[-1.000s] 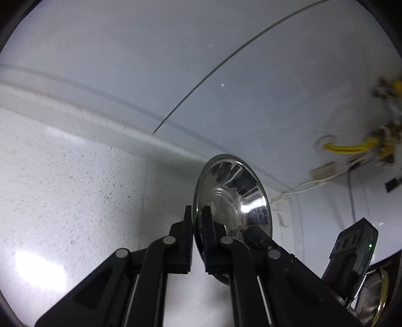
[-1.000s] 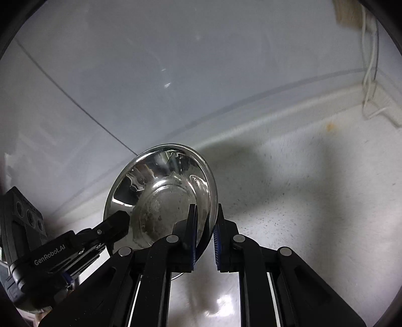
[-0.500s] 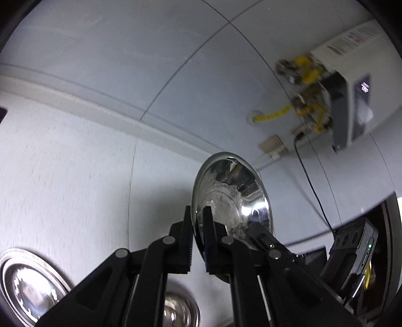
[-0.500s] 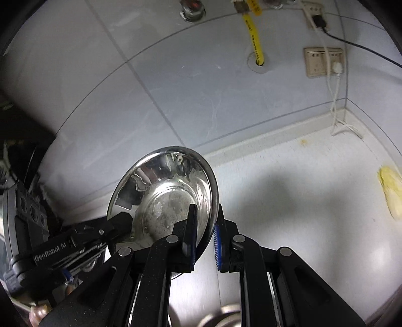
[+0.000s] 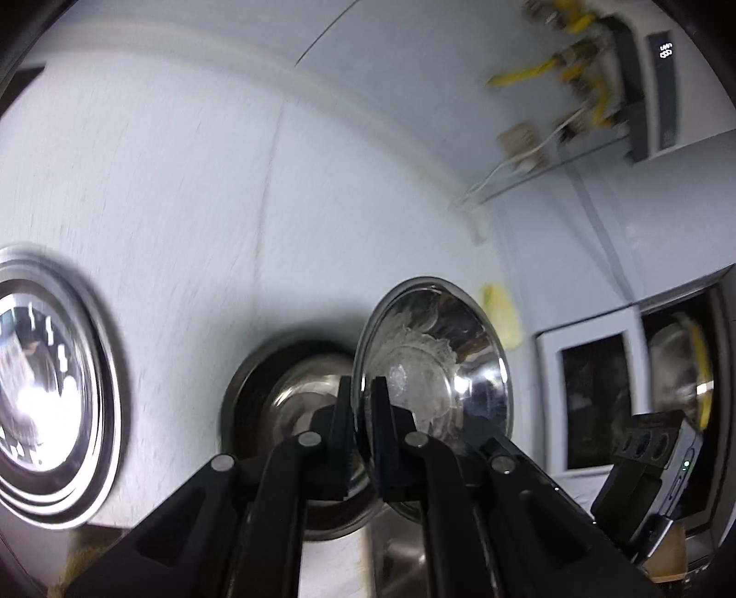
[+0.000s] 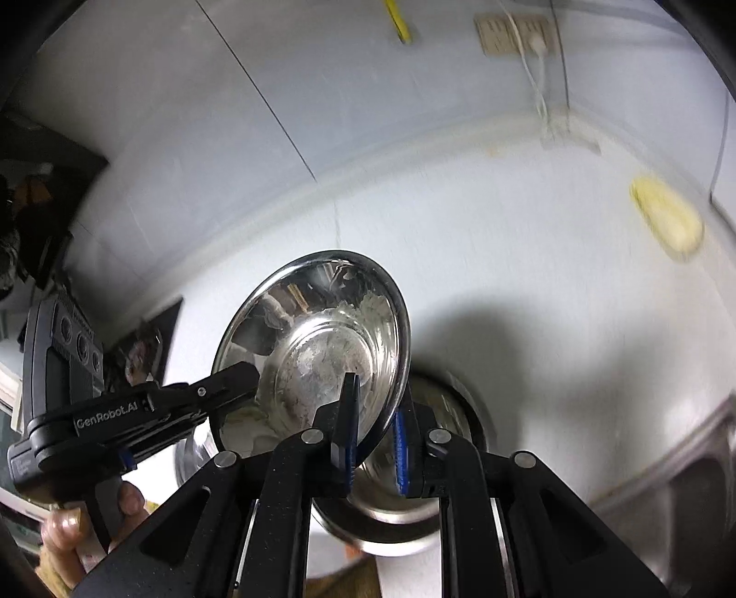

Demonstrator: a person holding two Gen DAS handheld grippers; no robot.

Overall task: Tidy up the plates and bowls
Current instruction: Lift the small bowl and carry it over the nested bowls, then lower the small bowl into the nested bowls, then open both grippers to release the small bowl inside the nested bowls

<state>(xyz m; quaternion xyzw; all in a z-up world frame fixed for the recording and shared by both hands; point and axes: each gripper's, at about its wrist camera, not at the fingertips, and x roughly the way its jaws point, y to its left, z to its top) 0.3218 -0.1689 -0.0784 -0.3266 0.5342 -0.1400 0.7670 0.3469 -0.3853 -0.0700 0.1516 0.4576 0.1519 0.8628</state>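
**Bowl carried low over the counter**

Both views have swung down since half a second back: more white counter shows, and a second bowl now sits right behind the held one.

That counter is pale and faintly speckled, with a seam running across it, and it meets a grey tiled wall at a raised lip. On the wall hang a socket with a white cord, a yellow hose, and a dark heater. A yellow rag lies on the counter near the corner. A sink edge shows at the right.

The steel bowl is held tilted on edge in the air, just above the resting bowl. The left gripper is pinched tight on its rim; the right gripper also has the rim between its fingers, on the opposite side. A large steel plate lies on the counter to the left, well apart. Everything is blurred.
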